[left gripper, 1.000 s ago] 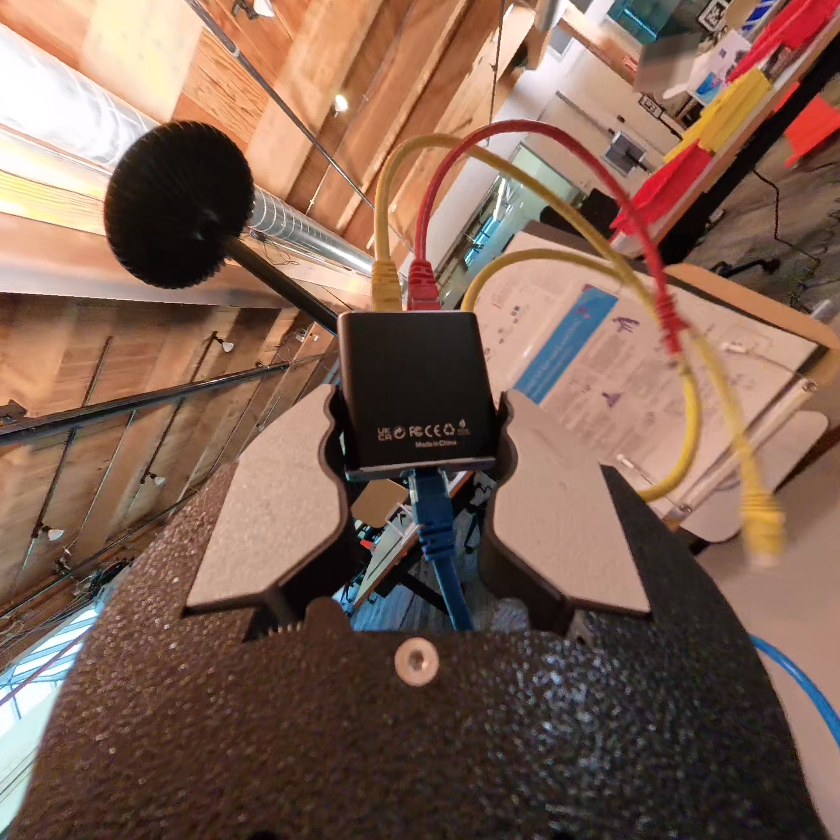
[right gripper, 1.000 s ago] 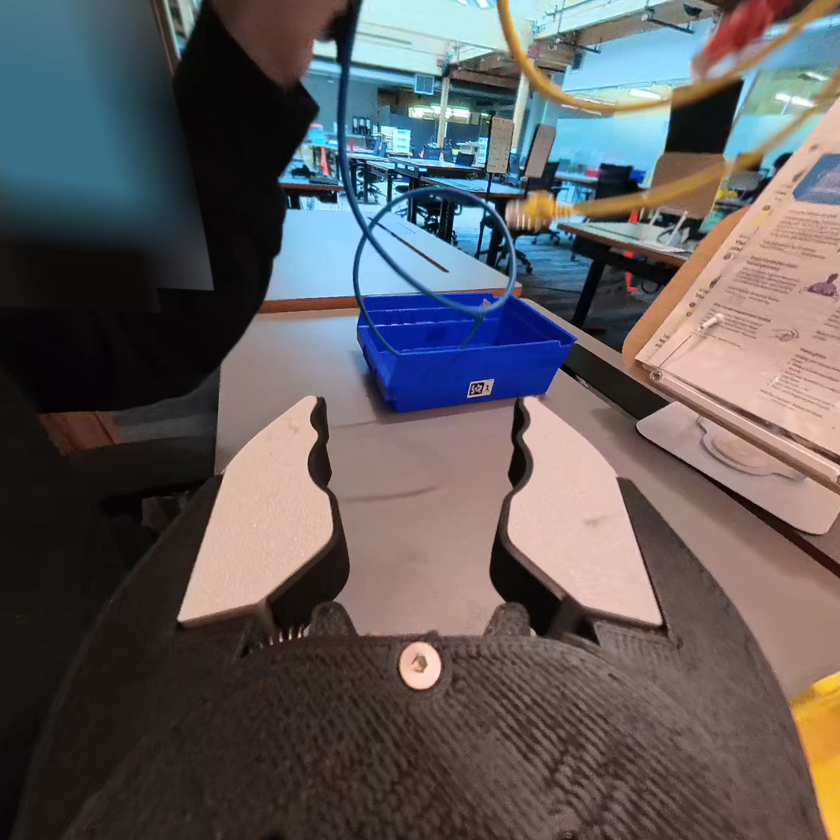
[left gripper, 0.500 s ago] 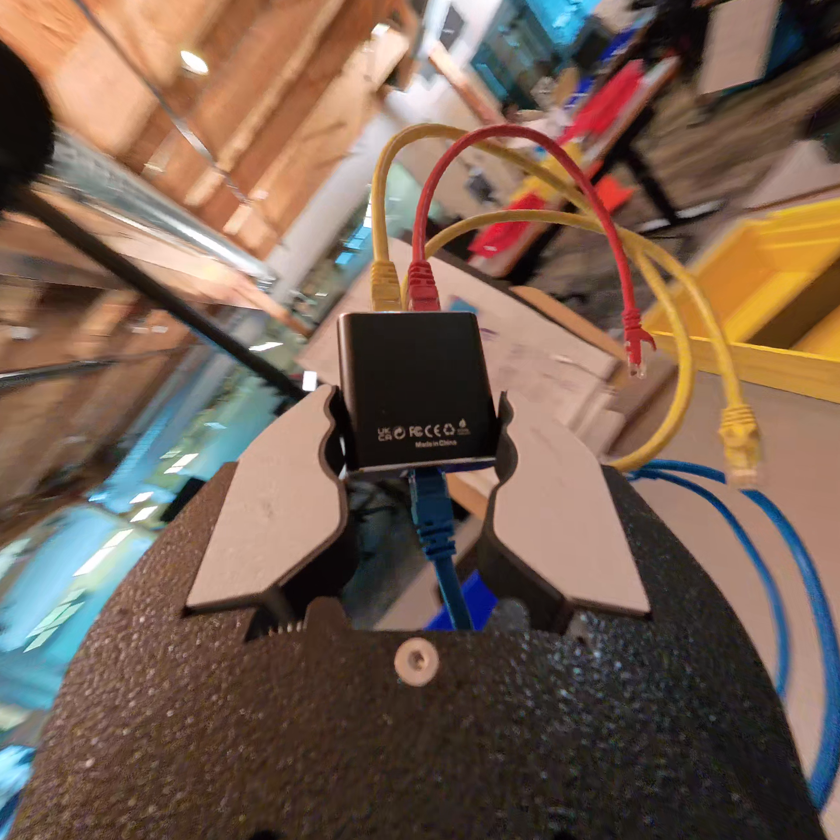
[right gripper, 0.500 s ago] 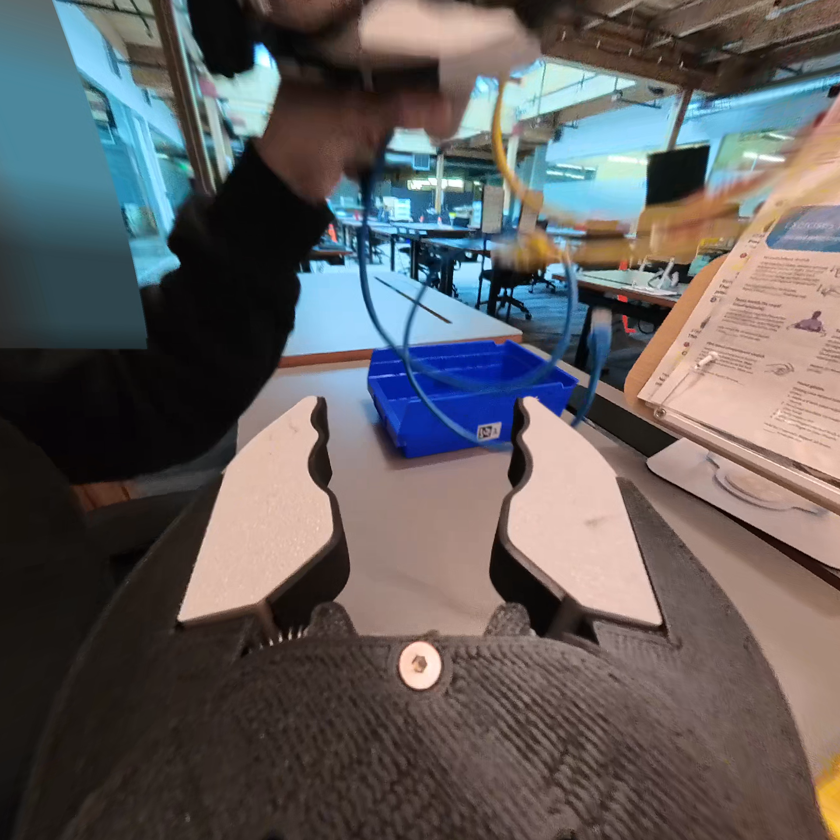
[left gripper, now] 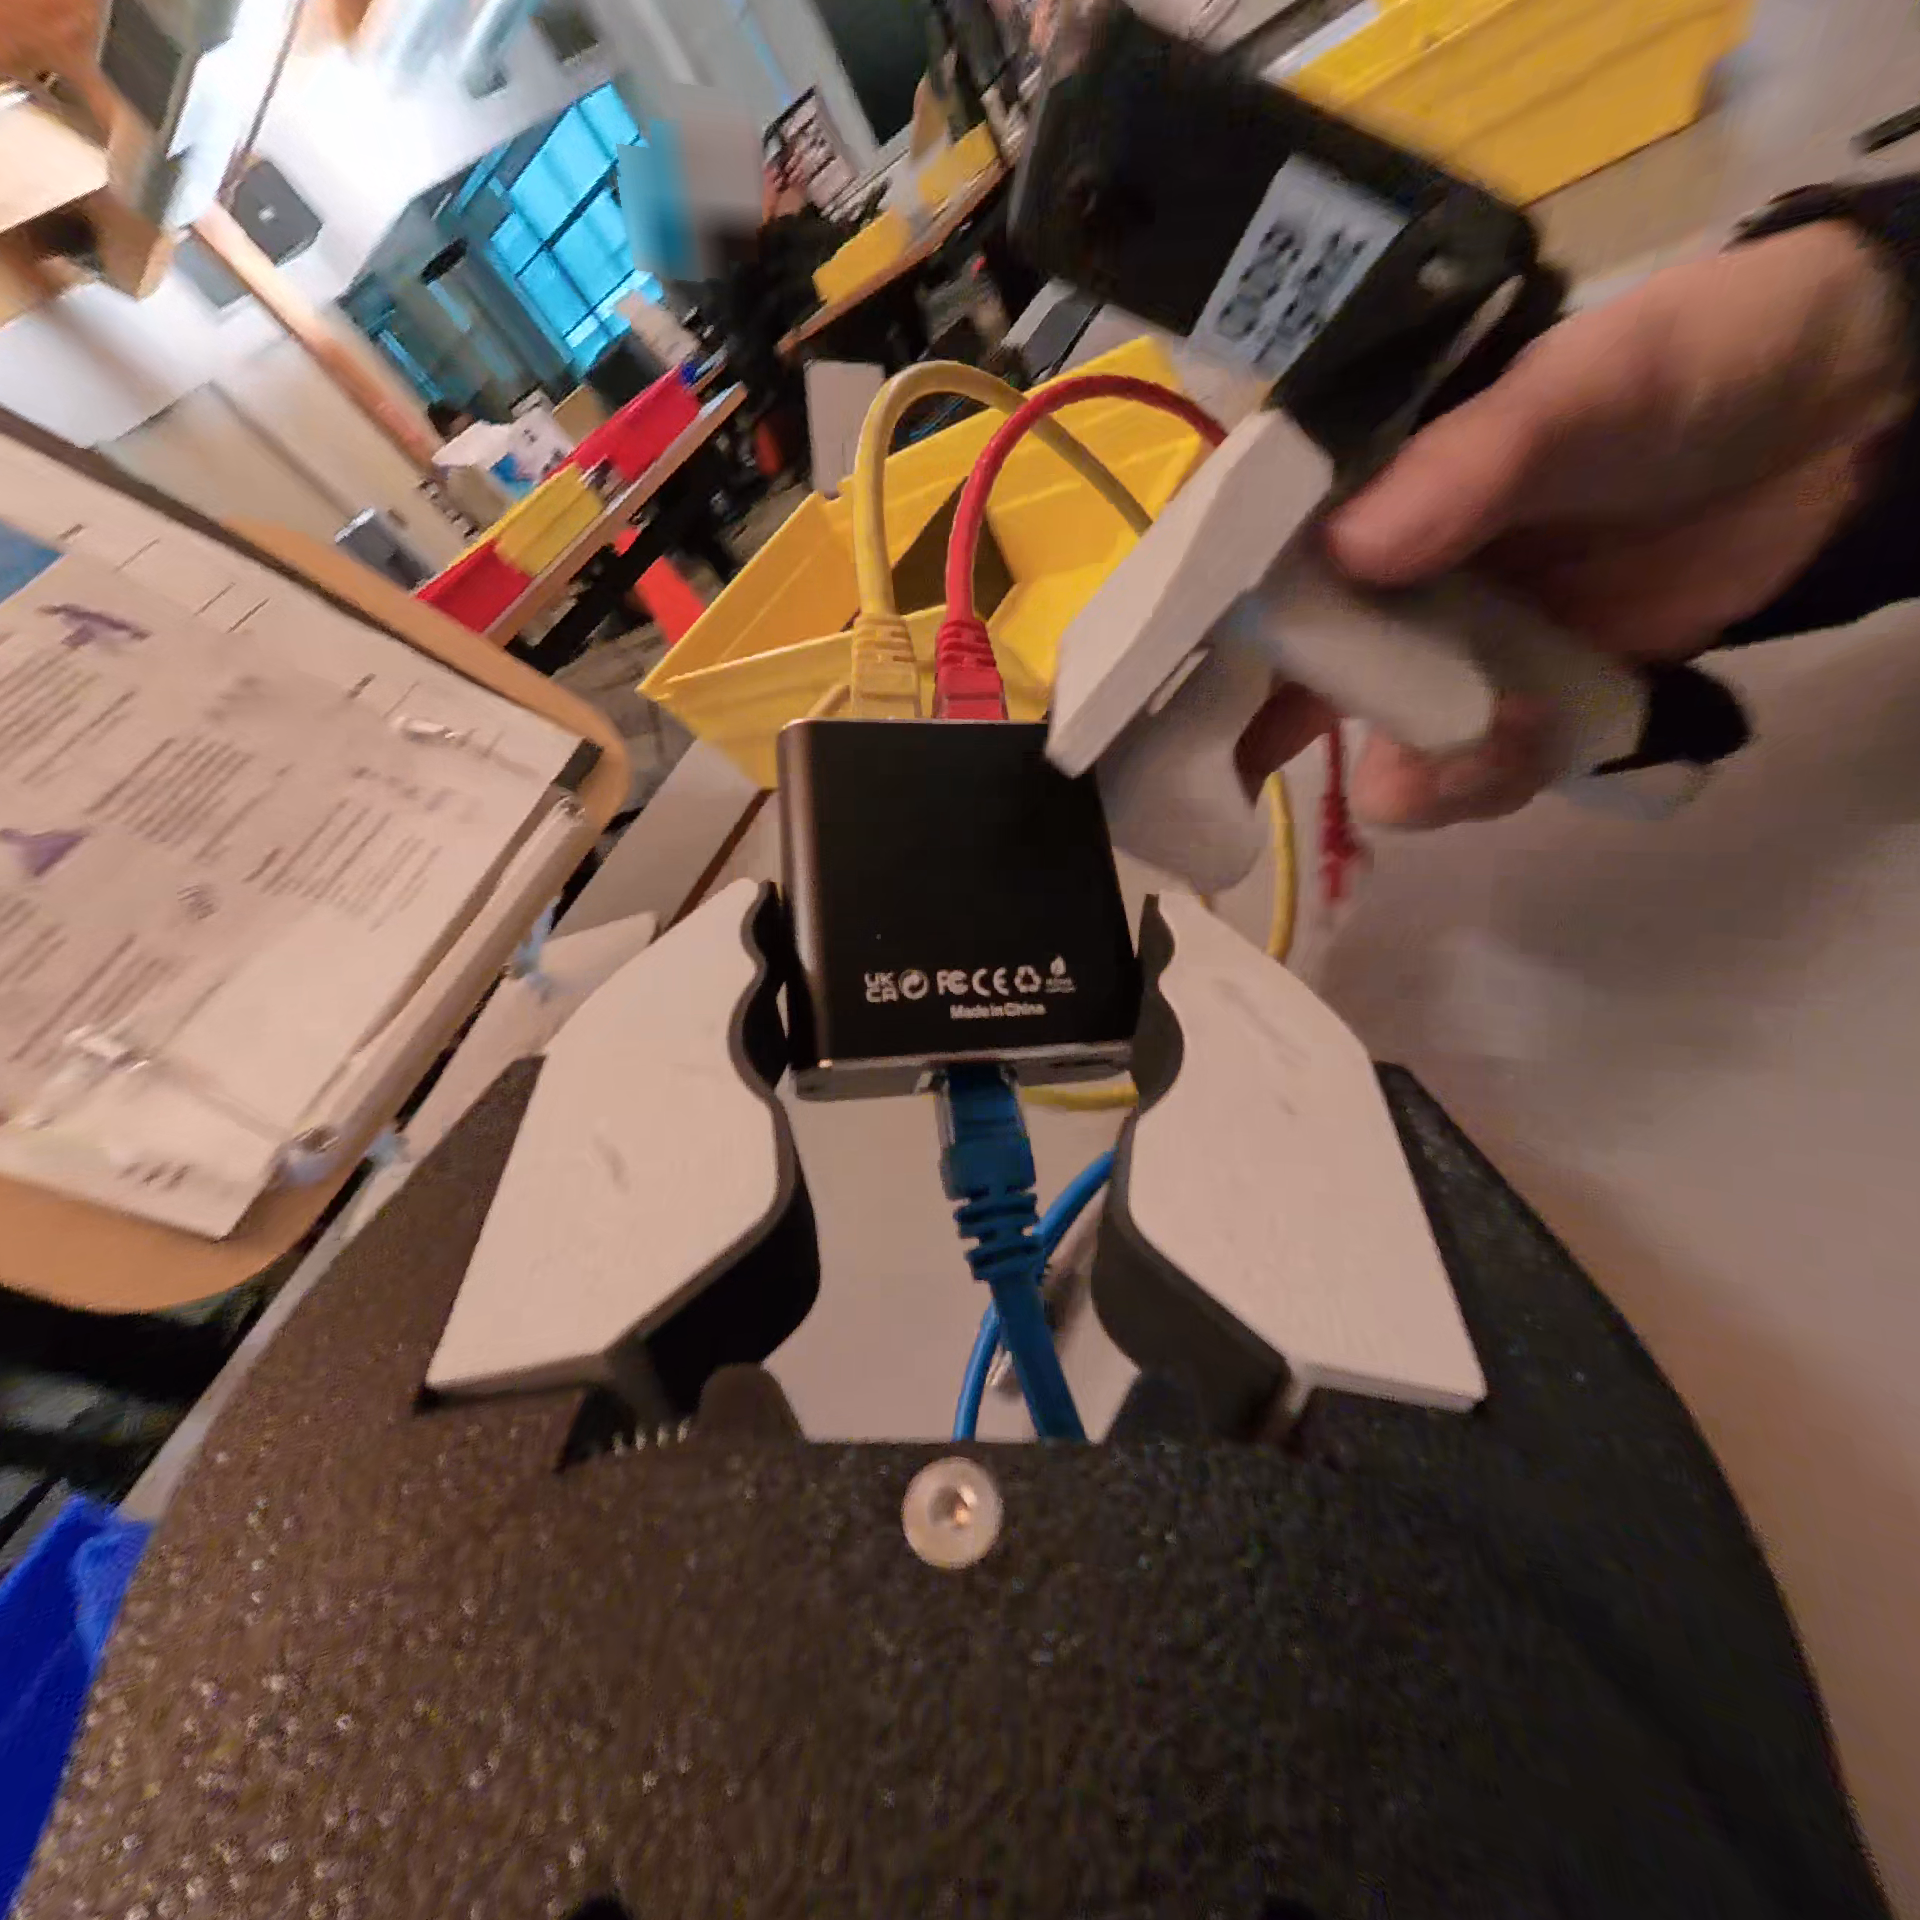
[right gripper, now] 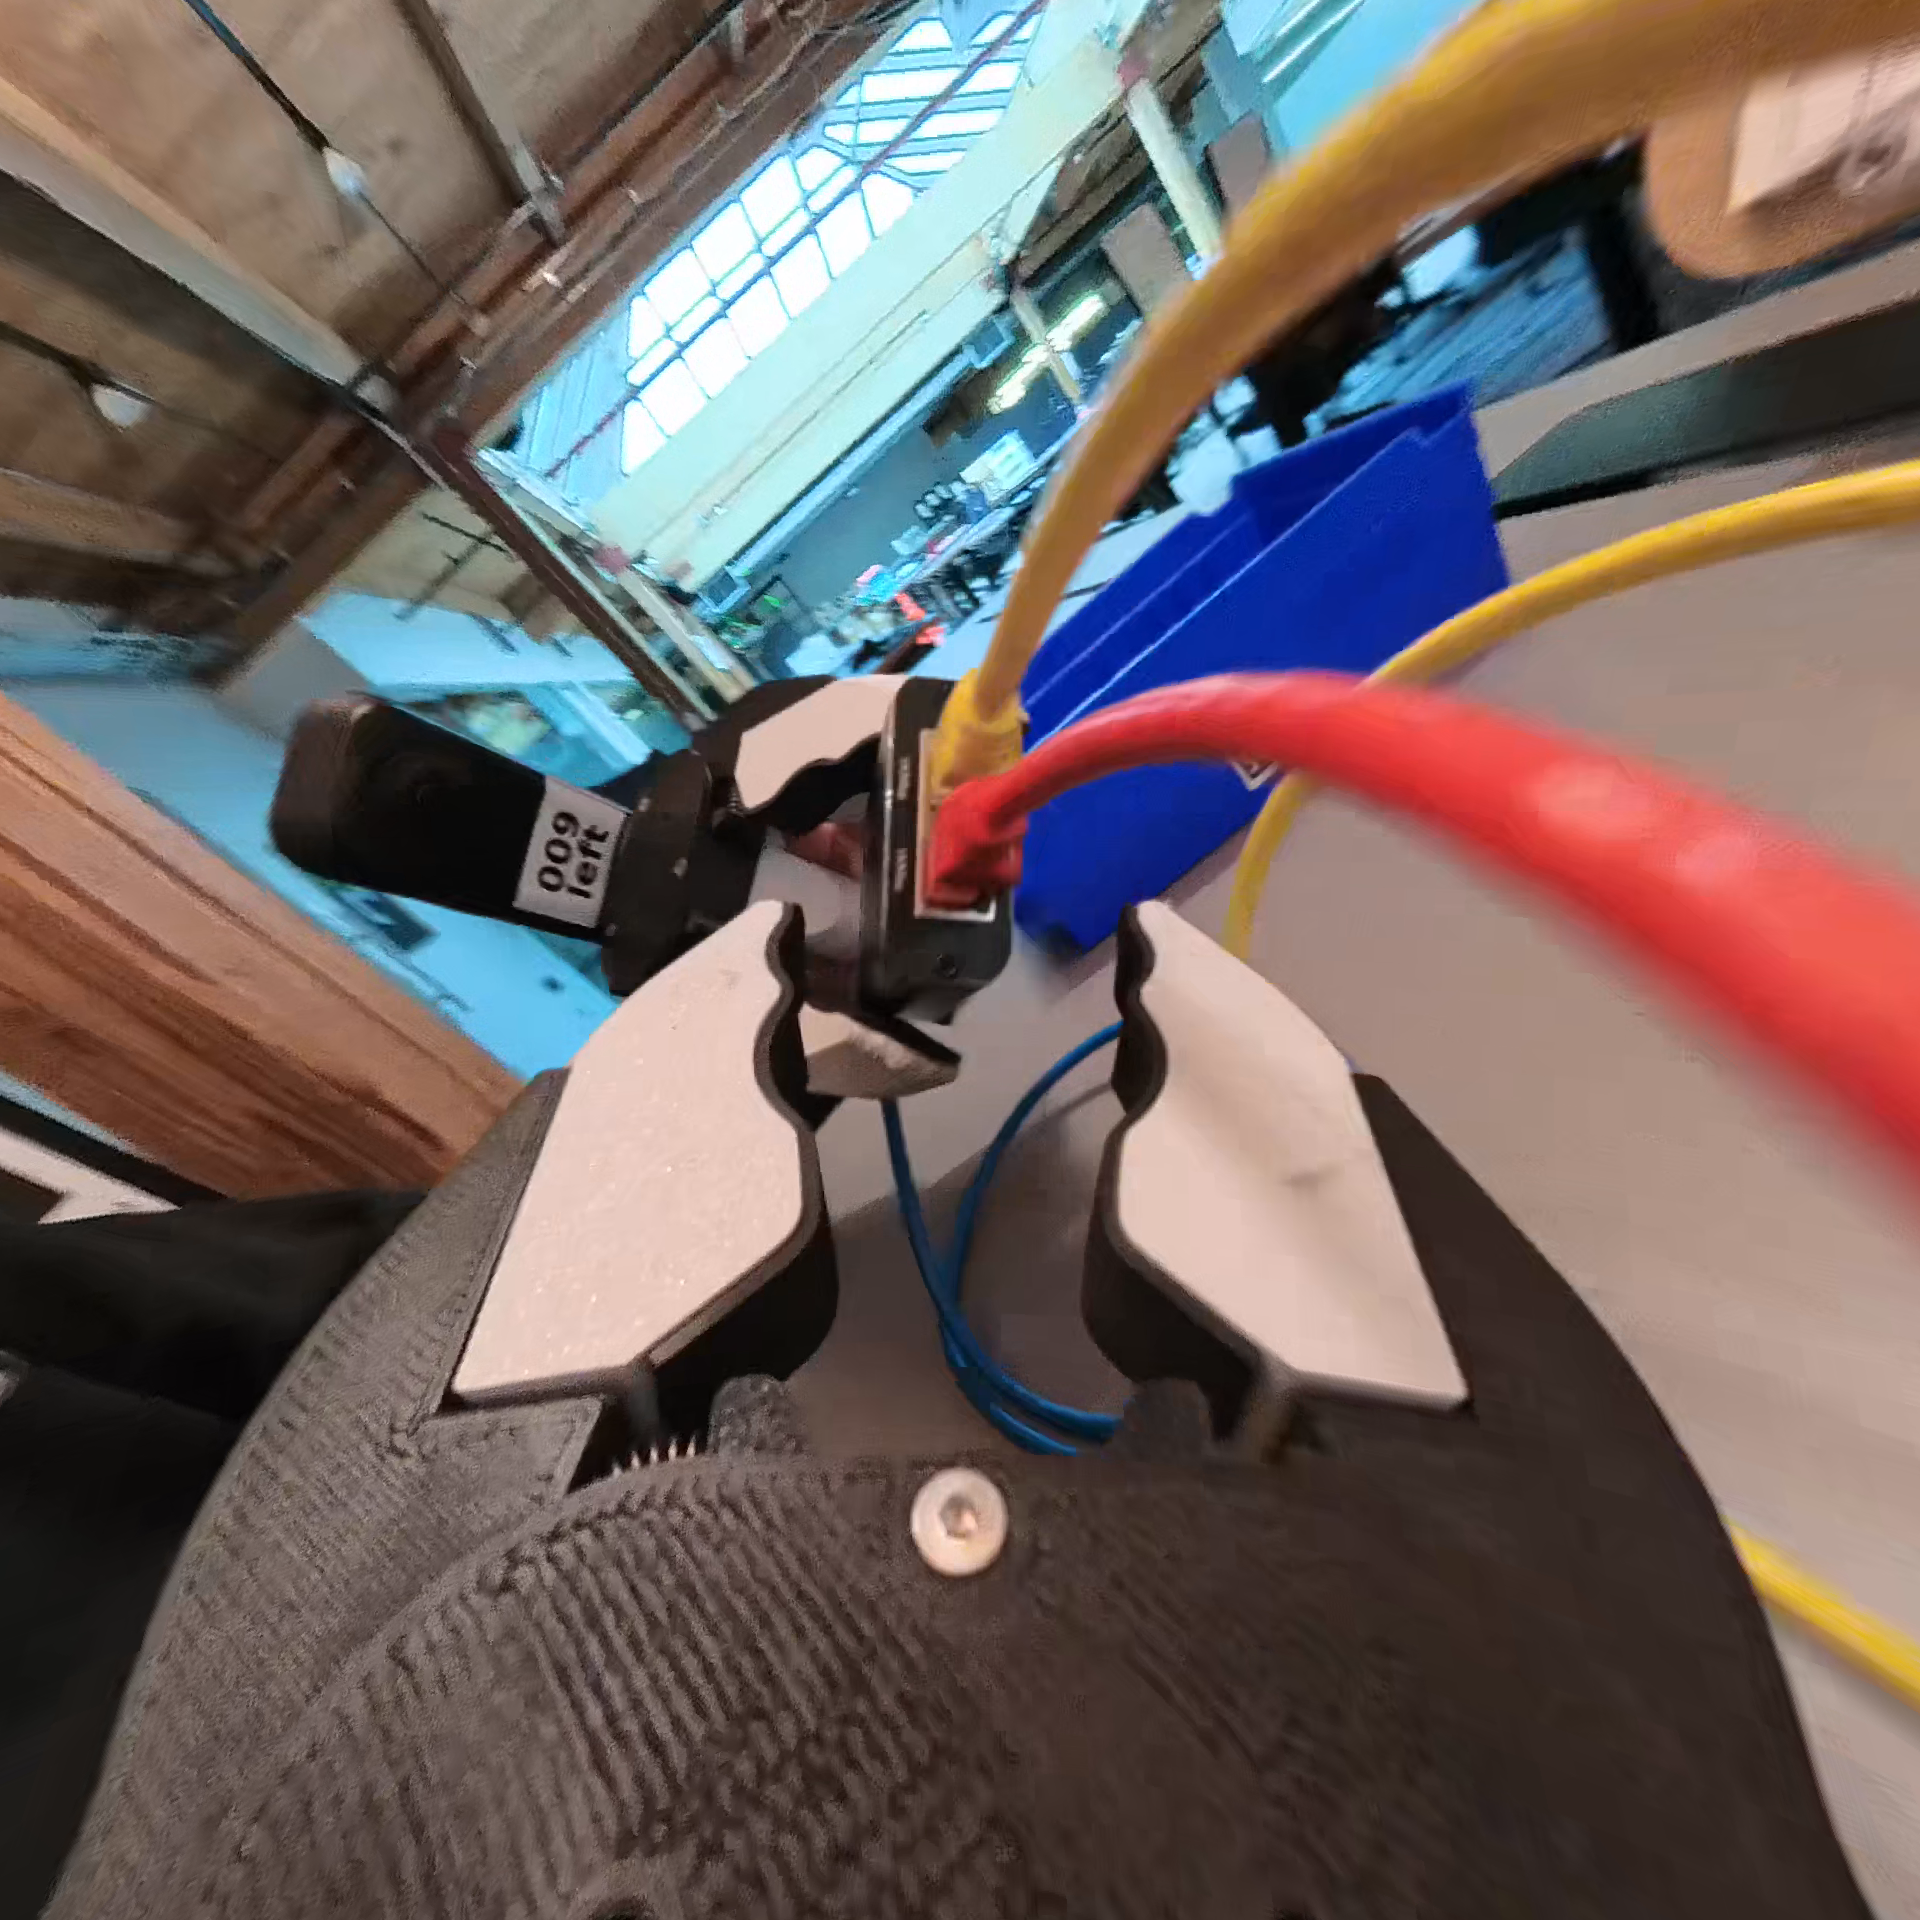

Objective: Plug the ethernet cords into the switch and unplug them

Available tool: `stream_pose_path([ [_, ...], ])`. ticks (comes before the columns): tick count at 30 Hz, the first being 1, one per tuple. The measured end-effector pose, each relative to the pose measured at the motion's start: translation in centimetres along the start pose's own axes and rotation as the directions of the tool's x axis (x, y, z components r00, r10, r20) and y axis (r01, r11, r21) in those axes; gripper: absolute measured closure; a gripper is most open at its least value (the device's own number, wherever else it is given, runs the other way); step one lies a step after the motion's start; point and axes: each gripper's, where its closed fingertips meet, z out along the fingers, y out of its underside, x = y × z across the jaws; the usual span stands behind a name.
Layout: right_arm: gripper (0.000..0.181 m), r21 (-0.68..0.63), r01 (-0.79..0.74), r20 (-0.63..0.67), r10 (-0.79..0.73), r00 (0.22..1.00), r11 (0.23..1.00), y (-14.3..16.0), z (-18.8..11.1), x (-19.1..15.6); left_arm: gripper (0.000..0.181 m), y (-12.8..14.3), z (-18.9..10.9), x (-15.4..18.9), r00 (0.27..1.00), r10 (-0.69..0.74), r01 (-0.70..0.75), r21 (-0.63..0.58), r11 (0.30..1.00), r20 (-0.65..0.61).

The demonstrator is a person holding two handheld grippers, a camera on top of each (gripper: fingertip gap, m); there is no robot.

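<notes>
left fingers clamp switch | right fingers open, empty | red plug just ahead, pointing at them

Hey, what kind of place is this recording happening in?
Probably a big open workshop or lab: rows of work tables carrying yellow bins, exposed wooden ceiling beams overhead, and large factory-style windows.
</notes>
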Motion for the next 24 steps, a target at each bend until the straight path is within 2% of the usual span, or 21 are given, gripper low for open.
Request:
stream_pose_path([
  [1,0.133,-0.001,-0.031,0.054,0.031,0.998,1.0,0.3,0.2,-0.2,0.117,0.1,0.1,0.4,1.0,-0.003,0.003,0.01,1.0,-0.026],
  [2,0.15,-0.002,-0.057,0.107,0.057,0.993,0.998,0.6,0.4,-0.5,0.117,0.2,0.1,0.8,0.999,-0.005,0.006,0.017,1.0,-0.049],
  [3,0.156,0.0,-0.081,0.115,0.081,0.99,0.997,0.8,0.6,-0.3,0.117,0.4,0.1,0.9,0.998,-0.008,0.009,0.024,1.0,-0.062],
  [6,0.157,-0.006,-0.15,0.157,0.149,0.976,0.989,1.2,0.9,0.0,0.117,0.4,-0.1,0.9,0.996,-0.013,0.02,0.078,0.997,-0.086],
  [9,0.157,0.078,-0.38,0.265,0.348,0.899,0.922,0.2,1.0,-0.2,0.118,-1.2,-0.7,0.6,0.995,-0.076,0.087,0.195,0.977,-0.065],
  [10,0.157,0.103,-0.454,0.284,0.411,0.866,0.885,0.0,1.1,0.0,0.118,-1.2,-0.8,0.6,0.994,-0.089,0.099,0.194,0.976,-0.06],
  [13,0.157,0.172,-0.578,0.295,0.518,0.803,0.798,-0.1,0.9,1.0,0.107,0.1,-0.8,0.4,0.998,-0.06,0.059,0.083,0.995,0.0],
  [16,0.157,0.229,-0.596,0.267,0.539,0.799,0.769,0.0,0.7,1.5,0.103,0.6,-0.6,0.4,0.997,-0.027,0.024,0.045,0.999,0.079],
  [18,0.157,0.281,-0.618,0.275,0.555,0.785,0.734,-0.2,0.5,1.6,0.103,1.2,-0.3,0.7,0.994,-0.059,0.058,0.017,0.998,0.097],
  [21,0.157,0.379,-0.589,0.258,0.529,0.808,0.714,-0.9,-0.3,2.0,0.103,1.7,-0.4,1.0,0.989,-0.098,0.099,-0.009,0.995,0.109],
  [24,0.157,0.463,-0.558,0.216,0.523,0.825,0.689,-1.2,-1.7,3.1,0.103,1.0,-1.5,0.6,0.981,-0.124,0.126,-0.001,0.992,0.15],
])
